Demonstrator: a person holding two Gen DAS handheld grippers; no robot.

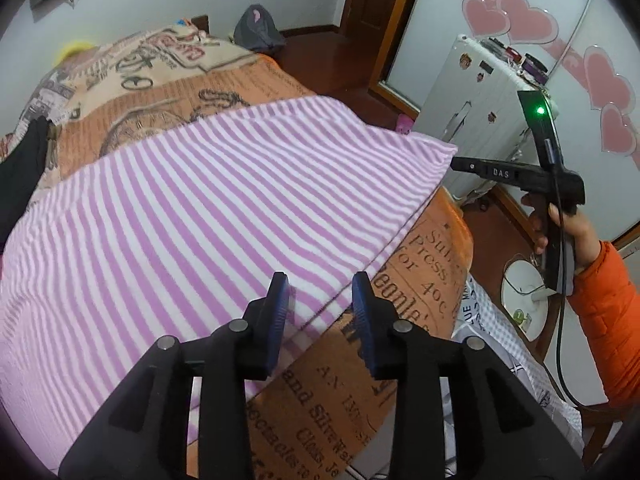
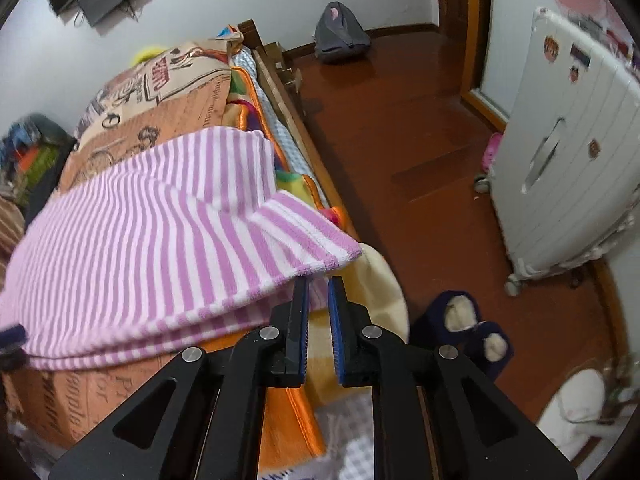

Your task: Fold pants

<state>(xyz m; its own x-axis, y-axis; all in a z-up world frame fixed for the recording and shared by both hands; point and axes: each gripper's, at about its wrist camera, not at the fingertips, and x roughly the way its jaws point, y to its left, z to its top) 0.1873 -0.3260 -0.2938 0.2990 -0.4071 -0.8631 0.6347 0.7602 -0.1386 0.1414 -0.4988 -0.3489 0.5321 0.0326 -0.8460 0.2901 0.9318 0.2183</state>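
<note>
Lengthwise, the striped pants (image 1: 192, 208) lie folded on the bed (image 1: 424, 280), running near-left to far-right. Left gripper (image 1: 320, 300) hovers wide open over their near edge; right gripper (image 2: 318, 308), slightly parted and empty, sits by their right corner, a white suitcase (image 2: 568, 160) standing beyond on the floor.

Quick count from my feeds: one pair of purple-and-white striped fleece pants (image 1: 192, 208), one orange newsprint-pattern blanket (image 1: 360, 380), two black two-finger grippers, left gripper (image 1: 320, 300) and right gripper (image 2: 318, 308). One white ribbed hard-shell suitcase (image 2: 568, 160), one grey fabric backpack (image 2: 340, 36), two navy fleece-lined slippers (image 2: 464, 328), and I can make out five pink heart wall decals (image 1: 528, 16).
</note>
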